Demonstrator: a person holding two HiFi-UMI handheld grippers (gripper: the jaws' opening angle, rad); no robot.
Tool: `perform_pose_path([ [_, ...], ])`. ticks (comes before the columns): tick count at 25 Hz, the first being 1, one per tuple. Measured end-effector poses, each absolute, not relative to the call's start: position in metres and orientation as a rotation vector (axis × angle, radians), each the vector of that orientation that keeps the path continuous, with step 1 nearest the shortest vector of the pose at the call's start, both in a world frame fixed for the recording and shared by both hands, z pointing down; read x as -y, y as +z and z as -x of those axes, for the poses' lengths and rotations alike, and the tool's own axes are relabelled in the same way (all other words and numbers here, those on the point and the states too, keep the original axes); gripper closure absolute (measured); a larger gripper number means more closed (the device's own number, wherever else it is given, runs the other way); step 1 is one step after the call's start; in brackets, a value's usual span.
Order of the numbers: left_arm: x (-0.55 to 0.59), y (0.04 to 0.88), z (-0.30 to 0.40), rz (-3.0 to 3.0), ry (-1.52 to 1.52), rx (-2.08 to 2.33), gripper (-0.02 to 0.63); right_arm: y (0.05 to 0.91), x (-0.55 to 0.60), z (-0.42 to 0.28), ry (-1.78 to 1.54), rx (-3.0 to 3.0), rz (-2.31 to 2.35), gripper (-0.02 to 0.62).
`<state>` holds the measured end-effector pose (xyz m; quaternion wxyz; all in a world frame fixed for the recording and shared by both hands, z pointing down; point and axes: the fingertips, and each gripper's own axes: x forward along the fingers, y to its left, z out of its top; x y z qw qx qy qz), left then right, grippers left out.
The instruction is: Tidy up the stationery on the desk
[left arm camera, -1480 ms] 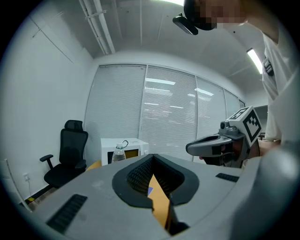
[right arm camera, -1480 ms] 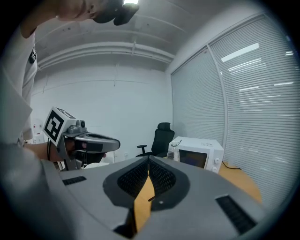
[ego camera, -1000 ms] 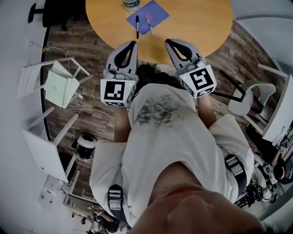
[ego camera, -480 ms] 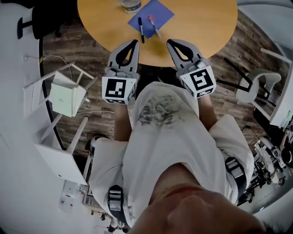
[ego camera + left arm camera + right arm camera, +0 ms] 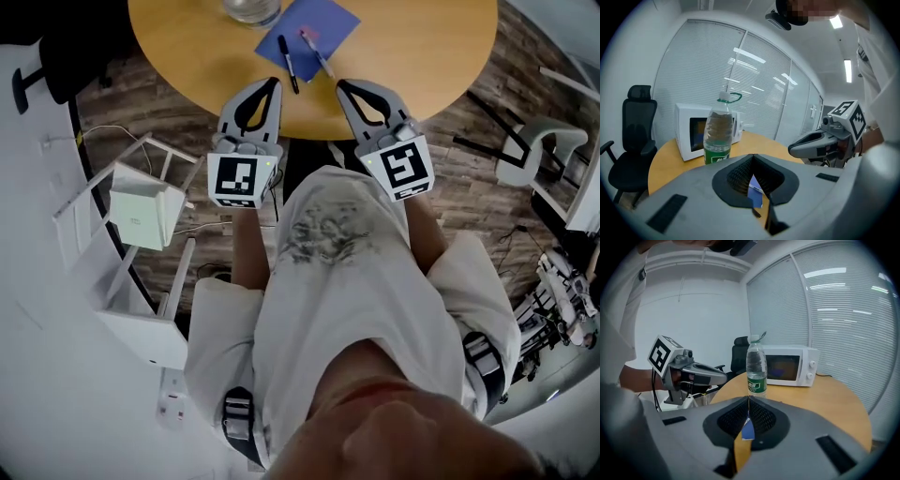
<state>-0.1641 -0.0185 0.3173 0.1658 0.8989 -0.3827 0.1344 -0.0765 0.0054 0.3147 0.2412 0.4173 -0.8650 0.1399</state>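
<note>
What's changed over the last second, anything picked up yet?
Left claw and right claw edged forward over the table rim, nearer the pens. Nothing taken hold of: both are shut and empty. Black pen and white pen still lie on the blue sheet, bottle beside it.

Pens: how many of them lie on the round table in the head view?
2. A dark pen lies at the blue sheet's near-left edge; a lighter pen lies just right of it on that sheet. The table's far part is cut off, so more may be hidden.
</note>
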Motion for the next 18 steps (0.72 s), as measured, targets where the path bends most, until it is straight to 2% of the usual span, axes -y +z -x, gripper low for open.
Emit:
perform_pose_path([
  [18,0.048,0.422,0.159,-2.558,0.629,0.905,0.597,0.417,0.005,0.088,0.532,2.254,-1.142,0.533],
])
